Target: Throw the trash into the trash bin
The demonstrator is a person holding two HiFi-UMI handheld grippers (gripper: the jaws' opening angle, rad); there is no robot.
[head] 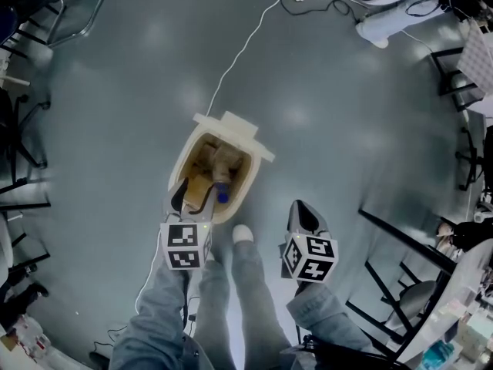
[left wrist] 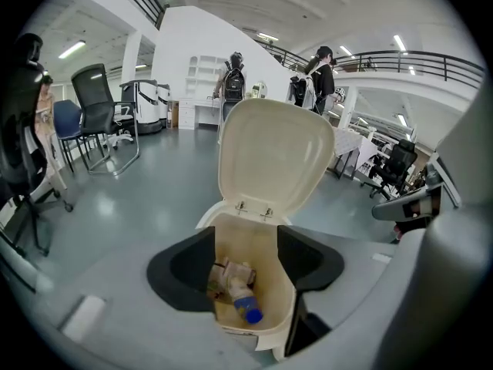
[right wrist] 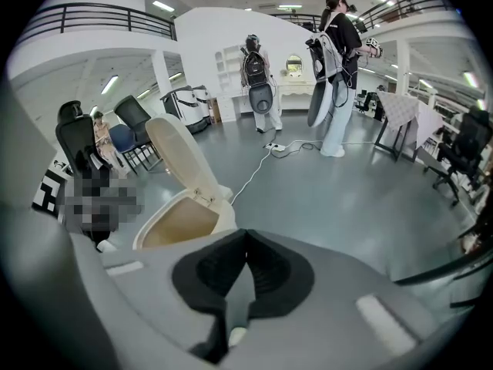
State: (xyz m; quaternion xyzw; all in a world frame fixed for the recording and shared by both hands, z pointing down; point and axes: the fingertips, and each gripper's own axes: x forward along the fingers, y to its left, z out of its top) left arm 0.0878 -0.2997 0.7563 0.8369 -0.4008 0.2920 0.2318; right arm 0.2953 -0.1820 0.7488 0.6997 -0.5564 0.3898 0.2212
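Grey, glossy floor (head: 115, 129) is seen throughout an open room, with office chairs (left wrist: 96, 110) noted along the far side and a white cable (head: 239, 52) trailing across it. A cream trash bin (head: 254, 172) is stood on the floor with its lid (left wrist: 273, 153) swung fully up. Inside the bin, a bottle (left wrist: 243, 299) with a blue cap is seen lying on crumpled brownish trash (left wrist: 227, 276), cap end toward the near wall. The left gripper (head: 194, 197) is held over the near rim of the bin, angled down into the opening; its jaws are spread wide with nothing pinched between them, and the bottle is framed in the gap but lies well below, clear of both pads. The right gripper (right wrist: 245, 241) is held to the right of the bin, apart from it, jaws pressed together and empty. A white shoe (head: 243, 233) is noted on the floor between the two grippers, just beside the bin.
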